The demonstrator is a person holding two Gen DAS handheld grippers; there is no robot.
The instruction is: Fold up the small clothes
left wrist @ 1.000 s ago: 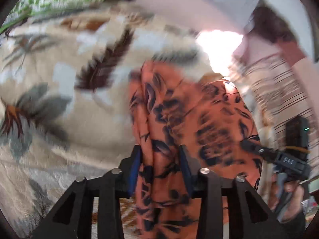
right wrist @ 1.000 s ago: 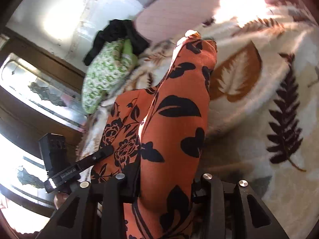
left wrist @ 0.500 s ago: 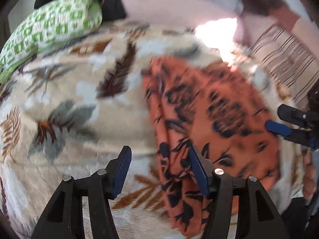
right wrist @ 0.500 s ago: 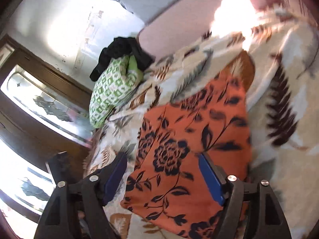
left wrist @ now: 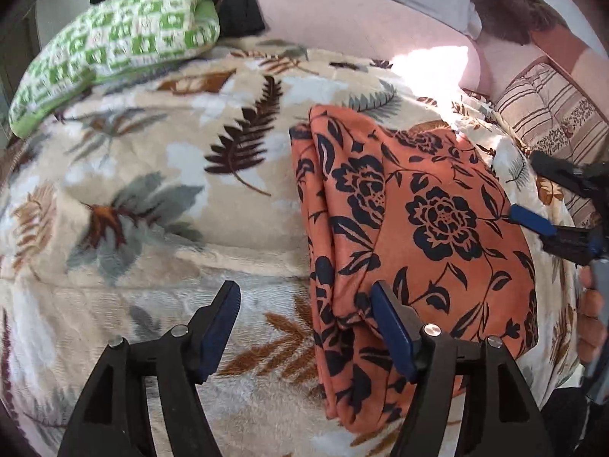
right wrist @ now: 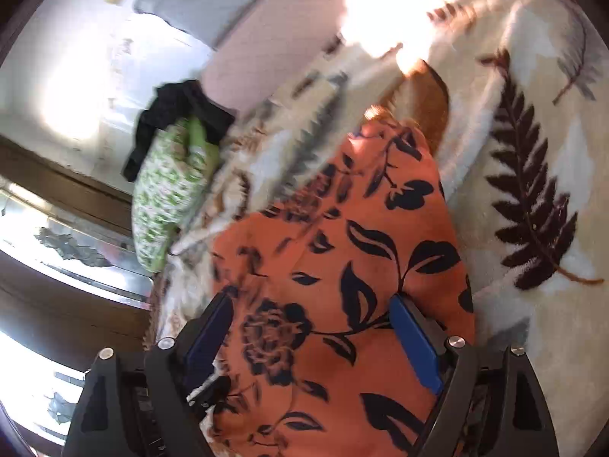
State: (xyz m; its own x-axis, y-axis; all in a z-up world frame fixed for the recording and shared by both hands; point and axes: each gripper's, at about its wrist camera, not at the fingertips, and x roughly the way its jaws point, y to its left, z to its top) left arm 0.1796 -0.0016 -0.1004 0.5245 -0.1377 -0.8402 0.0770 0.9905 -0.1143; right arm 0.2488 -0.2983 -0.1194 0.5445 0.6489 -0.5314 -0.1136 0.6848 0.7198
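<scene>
both let go since a second ago | left gripper (left wrist: 304,327), right gripper (right wrist: 310,333) spread, empty | cloth (left wrist: 411,228) lies folded mid-frame on bed (left wrist: 152,190) | fold looks done

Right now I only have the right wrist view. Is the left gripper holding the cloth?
Observer: No. The left gripper is open. One finger is at the cloth's near left edge, and the other is over the blanket.
Operator: How does the cloth's left edge look?
Observer: Several layers are stacked along it, and they lie on the blanket.
Operator: What is on the far side of my gripper?
Observer: A striped pillow lies past the right gripper, which is open at the cloth's right edge.
</scene>
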